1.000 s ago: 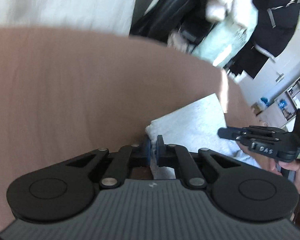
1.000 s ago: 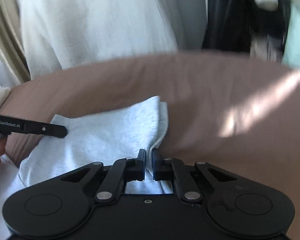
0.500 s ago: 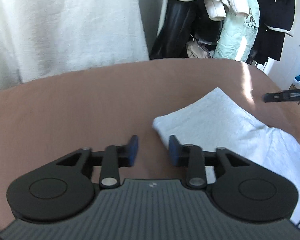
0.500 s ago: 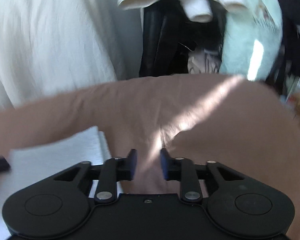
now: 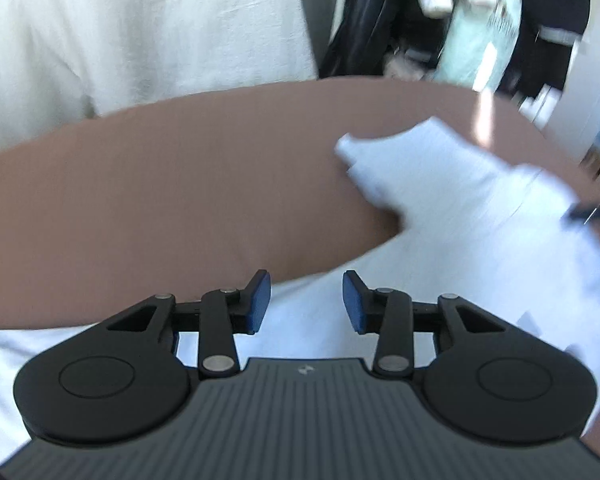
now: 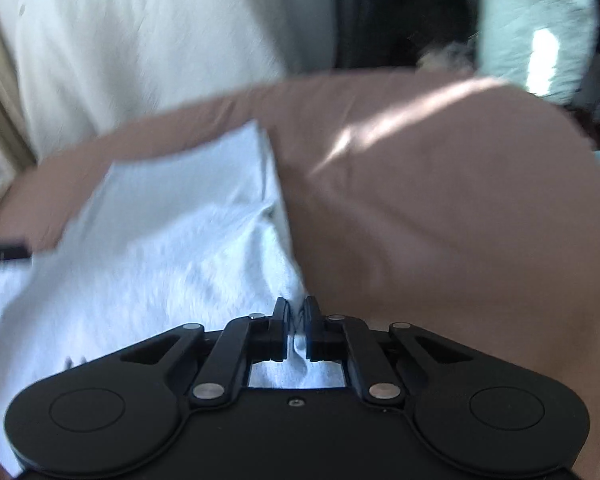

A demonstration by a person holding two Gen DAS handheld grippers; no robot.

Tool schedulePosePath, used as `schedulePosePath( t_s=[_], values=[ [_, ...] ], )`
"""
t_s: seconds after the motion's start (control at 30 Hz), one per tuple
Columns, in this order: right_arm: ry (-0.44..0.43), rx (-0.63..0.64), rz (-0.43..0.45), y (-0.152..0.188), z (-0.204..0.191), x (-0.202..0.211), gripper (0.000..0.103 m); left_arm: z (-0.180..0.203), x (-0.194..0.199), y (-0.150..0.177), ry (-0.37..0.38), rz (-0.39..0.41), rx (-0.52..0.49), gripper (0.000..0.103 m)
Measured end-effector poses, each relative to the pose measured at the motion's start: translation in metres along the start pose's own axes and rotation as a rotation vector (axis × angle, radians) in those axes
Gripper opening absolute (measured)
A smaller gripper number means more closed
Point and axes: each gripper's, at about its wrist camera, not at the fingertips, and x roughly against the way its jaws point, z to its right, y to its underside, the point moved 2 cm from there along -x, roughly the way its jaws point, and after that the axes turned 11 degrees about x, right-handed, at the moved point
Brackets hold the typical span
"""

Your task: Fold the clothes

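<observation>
Here the white garment (image 6: 172,240) lies spread on a brown bed sheet (image 6: 440,220), its far part folded into a flat panel with a straight edge toward the white curtain (image 6: 132,52). The right gripper (image 6: 296,322) has just been closing, and its fingers (image 6: 281,330) are now clenched on a pinch of the garment's right edge; a small ridge of white cloth stands up between the pads. At the left rim of that view a dark bar pokes in over the cloth, probably the other gripper, though it is too blurred to be sure.

In the left wrist view the left gripper (image 5: 306,302) hangs over the near part of the garment (image 5: 440,200) with its blue-padded fingers (image 5: 258,300) released, a clear gap between them and nothing caught in it; white cloth shows below the gap, and the pads do not press on it. The garment's folded corner lies up and to the right on the sheet (image 5: 160,200), smeared by motion. At the right rim the right gripper's dark tip (image 5: 596,212) rests over the cloth. Behind the bed hang dark coats (image 5: 364,20) and a pale green bag (image 5: 480,28).
</observation>
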Motion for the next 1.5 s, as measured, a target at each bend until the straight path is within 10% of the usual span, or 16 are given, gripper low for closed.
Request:
schedulePosePath(
  t_s=[0.17,0.4,0.67,0.9,0.97,1.07,1.3,1.5],
  values=[
    [0.329,-0.062,-0.041,0.01,0.012,0.009,0.017,-0.025,0.016,0.022,-0.102,-0.089,0.01,0.041],
    [0.017,-0.406,0.161,0.078,-0.033,0.092,0.051,-0.079,0.072,0.064,-0.124,-0.188,0.116,0.045],
    [0.072,-0.412,-0.039,0.147,-0.065,0.092,0.052,-0.16,0.15,0.146,-0.068,-0.233,0.533,0.052],
    [0.039,-0.74,0.237,0.171,-0.061,0.056,0.072,-0.21,0.175,0.159,-0.191,-0.109,0.804,0.055],
    [0.117,-0.726,0.296,0.155,-0.053,0.048,0.069,-0.217,0.177,0.163,-0.24,-0.087,0.823,0.054],
    [0.209,-0.571,0.309,0.125,-0.052,0.042,0.008,-0.216,0.172,0.166,-0.236,-0.104,0.813,0.054],
    [0.409,-0.284,0.268,0.114,-0.067,0.053,0.004,-0.211,0.169,0.163,-0.242,-0.116,0.733,0.054],
    [0.469,-0.279,0.159,0.11,-0.065,0.033,0.005,-0.184,0.162,0.15,-0.333,-0.134,0.348,0.054]
  ],
)
